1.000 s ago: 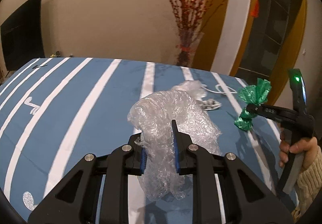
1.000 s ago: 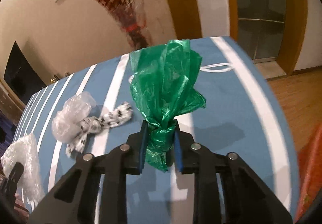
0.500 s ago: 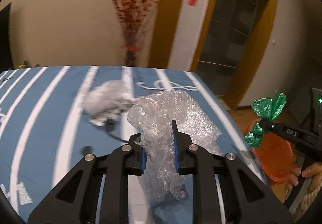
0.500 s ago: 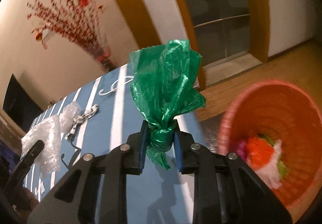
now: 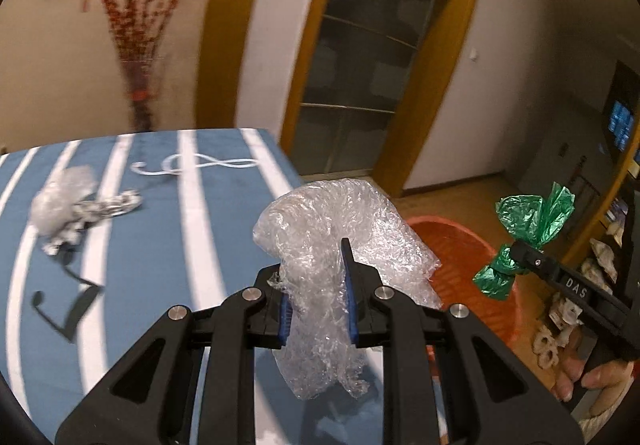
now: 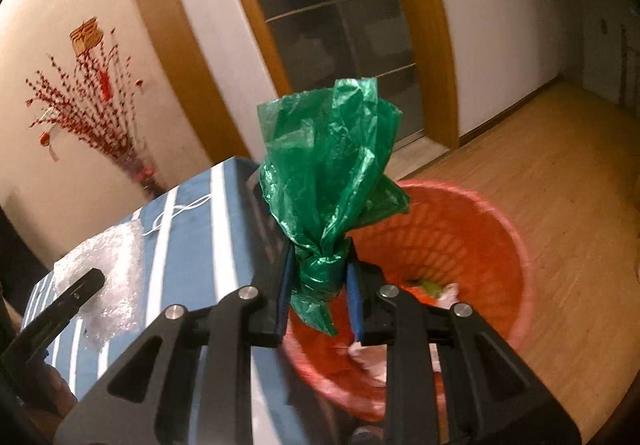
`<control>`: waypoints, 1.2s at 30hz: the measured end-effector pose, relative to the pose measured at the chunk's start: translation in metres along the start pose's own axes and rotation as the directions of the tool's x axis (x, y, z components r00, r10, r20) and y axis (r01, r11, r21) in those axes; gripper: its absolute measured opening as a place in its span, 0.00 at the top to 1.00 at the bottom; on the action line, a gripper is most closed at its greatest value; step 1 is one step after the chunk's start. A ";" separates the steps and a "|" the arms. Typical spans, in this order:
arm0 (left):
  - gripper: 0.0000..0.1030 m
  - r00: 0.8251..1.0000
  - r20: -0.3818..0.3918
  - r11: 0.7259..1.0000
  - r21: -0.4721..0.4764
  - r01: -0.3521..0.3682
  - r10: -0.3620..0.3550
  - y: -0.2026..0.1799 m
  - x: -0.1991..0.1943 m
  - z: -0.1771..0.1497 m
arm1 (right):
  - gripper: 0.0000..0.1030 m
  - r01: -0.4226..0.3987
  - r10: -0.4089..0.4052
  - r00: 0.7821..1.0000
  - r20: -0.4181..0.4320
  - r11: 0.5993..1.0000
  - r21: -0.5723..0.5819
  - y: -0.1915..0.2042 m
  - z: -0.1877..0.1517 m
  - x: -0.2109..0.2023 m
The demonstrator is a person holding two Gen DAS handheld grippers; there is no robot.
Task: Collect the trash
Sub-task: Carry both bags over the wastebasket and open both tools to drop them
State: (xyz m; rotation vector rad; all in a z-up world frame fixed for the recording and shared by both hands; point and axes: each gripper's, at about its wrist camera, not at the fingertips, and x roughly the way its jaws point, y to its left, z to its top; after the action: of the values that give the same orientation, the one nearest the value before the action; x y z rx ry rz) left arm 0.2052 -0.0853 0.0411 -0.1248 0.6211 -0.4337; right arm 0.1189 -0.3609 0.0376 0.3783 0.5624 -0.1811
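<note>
On the blue, white-striped worktop (image 5: 160,245), far left, lie a clear plastic wad and a crumpled printed scrap (image 5: 76,205). The left hand-held gripper (image 5: 316,305) is clamped on a crumpled clear bubble-wrap sheet (image 5: 344,241) near the worktop's right edge. The right hand-held gripper (image 6: 320,297) pinches a knotted green plastic bag (image 6: 332,165) above the red-orange mesh waste basket (image 6: 480,245) on the wooden floor (image 6: 560,173).

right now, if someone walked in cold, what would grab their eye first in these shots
Probably the bright green plastic bag, pinched at its knot in the right tongs just above the orange basket on the wooden floor. Next, the crumpled bubble wrap clamped in the left tongs over the edge of the blue striped table, where more crumpled trash lies.
</note>
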 end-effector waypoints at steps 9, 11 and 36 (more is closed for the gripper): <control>0.81 0.994 -0.051 0.993 0.055 0.100 -0.097 -0.060 0.039 -0.002 | 0.76 0.070 -0.071 0.996 0.055 0.997 0.021 -0.030 0.001 -0.012; 0.81 0.991 -0.066 0.991 0.069 0.117 -0.112 -0.072 0.047 -0.003 | 0.76 0.079 -0.081 0.995 0.060 0.997 0.027 -0.036 0.002 -0.013; 0.67 0.965 -0.215 0.976 0.119 0.181 -0.153 -0.106 0.122 -0.024 | 0.63 0.073 -0.077 0.997 0.029 0.990 0.120 -0.075 0.007 0.017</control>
State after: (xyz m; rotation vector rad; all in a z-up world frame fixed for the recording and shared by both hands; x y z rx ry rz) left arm 0.2422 -0.2326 -0.0184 -0.0006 0.7843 -0.6577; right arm 0.1166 -0.4337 0.0114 0.4696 0.5347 -0.2936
